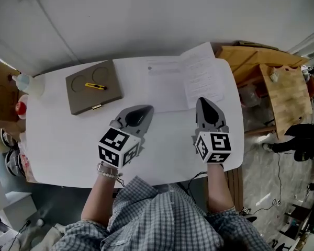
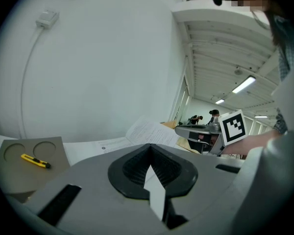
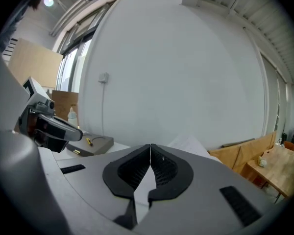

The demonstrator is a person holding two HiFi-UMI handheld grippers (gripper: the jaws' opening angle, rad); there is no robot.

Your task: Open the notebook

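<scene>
While one notebook lies open, two grippers hover.

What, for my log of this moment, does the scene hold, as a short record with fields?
table: white
notebook: open, printed pages up, far side, right of centre
gray case: far side, left
yellow cutter: on gray case
left gripper: jaws shut, empty
right gripper: jaws shut, empty
</scene>
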